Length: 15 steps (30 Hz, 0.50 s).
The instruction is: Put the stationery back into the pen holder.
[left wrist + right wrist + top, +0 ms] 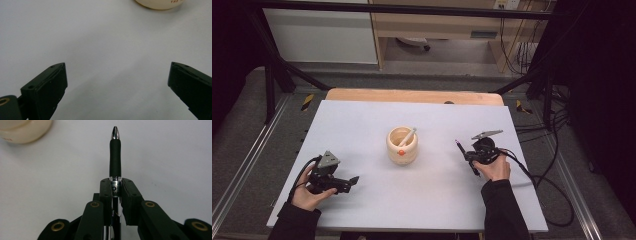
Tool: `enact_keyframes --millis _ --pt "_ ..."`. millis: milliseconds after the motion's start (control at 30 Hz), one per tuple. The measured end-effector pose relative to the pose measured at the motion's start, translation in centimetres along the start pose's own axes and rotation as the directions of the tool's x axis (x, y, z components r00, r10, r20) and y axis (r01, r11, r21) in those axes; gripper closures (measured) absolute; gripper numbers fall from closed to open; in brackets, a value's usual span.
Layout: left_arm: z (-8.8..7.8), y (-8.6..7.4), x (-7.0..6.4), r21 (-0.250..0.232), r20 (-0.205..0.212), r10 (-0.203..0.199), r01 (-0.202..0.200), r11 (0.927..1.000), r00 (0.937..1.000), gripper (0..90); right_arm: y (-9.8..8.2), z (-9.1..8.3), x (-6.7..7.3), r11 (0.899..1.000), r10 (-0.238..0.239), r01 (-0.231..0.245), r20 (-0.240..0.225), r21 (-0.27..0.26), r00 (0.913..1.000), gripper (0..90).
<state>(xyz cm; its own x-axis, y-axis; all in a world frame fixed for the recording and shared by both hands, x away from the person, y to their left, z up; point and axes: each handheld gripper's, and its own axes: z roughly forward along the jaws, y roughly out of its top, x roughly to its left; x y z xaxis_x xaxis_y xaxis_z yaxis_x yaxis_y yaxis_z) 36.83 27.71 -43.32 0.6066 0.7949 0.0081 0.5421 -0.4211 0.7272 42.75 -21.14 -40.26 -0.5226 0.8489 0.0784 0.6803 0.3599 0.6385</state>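
Note:
A cream cup (402,145) stands at the middle of the white table cover (362,120), with a white pen (408,135) leaning inside it. To its right, my right gripper (468,155) is shut on a dark pen (460,148) with a purple end. In the right gripper view the pen (115,152) points straight ahead from between the closed jaws of the right gripper (116,183), black grip and silver tip forward, and the cup (22,130) sits at the top left. My left gripper (353,181) rests at the front left, open. In its own view the left gripper (117,67) holds nothing, and the cup's base (157,3) is ahead.
A wooden table edge (412,95) runs along the far side of the cover. Black cables (552,185) trail off the right side of the table. Dark metal frame bars (277,75) stand at the back corners.

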Motion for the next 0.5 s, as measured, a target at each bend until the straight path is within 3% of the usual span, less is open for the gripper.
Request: enact_keyframes --millis 233,333,500 --pt "0.0 0.0 0.0 -0.001 0.001 -0.002 0.002 1.0 1.0 2.4 0.2 -1.4 1.0 0.987 -0.028 0.022 -0.036 -0.157 0.999 79.9" --pt "0.0 0.0 0.0 -0.002 0.001 -0.002 0.002 1.0 1.0 2.4 0.2 -1.9 1.4 0.972 -0.023 0.005 -0.076 -0.234 0.9969 79.9" --pt "0.1 0.0 0.0 -0.003 0.003 -0.006 0.006 1.0 1.0 2.4 -0.2 -2.3 1.8 0.945 -0.02 -0.012 -0.092 -0.328 0.9956 79.9"
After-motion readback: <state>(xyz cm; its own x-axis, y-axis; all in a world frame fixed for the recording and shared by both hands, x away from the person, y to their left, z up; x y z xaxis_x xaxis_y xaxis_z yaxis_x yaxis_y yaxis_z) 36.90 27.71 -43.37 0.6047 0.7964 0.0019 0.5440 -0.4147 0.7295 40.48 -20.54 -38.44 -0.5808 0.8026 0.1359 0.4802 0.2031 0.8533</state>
